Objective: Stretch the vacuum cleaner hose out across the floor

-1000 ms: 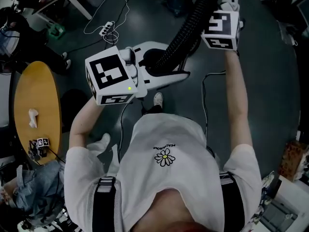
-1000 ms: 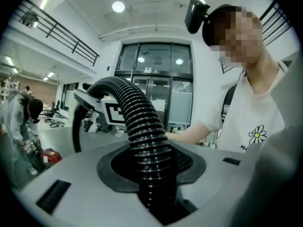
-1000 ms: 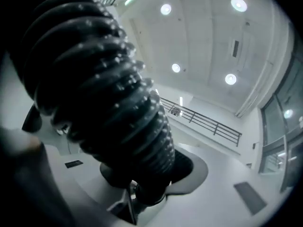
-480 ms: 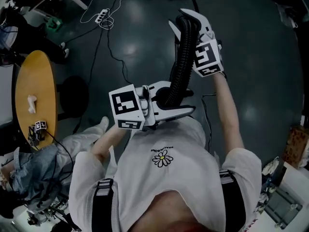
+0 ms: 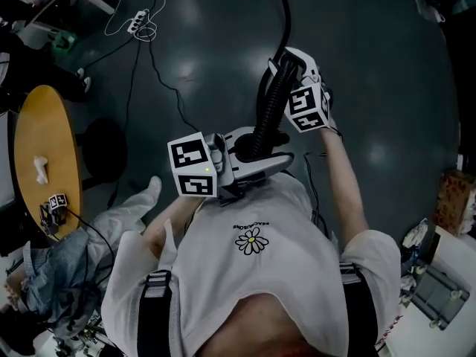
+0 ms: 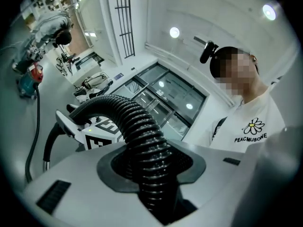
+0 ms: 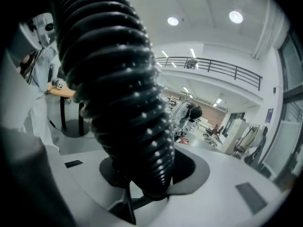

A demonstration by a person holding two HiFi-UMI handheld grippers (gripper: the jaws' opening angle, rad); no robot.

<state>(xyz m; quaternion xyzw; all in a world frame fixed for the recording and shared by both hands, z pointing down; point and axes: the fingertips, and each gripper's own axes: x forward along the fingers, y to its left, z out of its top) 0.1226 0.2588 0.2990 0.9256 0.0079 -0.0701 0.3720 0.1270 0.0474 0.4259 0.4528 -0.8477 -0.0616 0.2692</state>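
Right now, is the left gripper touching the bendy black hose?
Touching. In the left gripper view, the left gripper pinches the hose between its jaws.

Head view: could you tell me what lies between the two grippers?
Black ribbed hose runs from left gripper to right gripper, as the head view shows.
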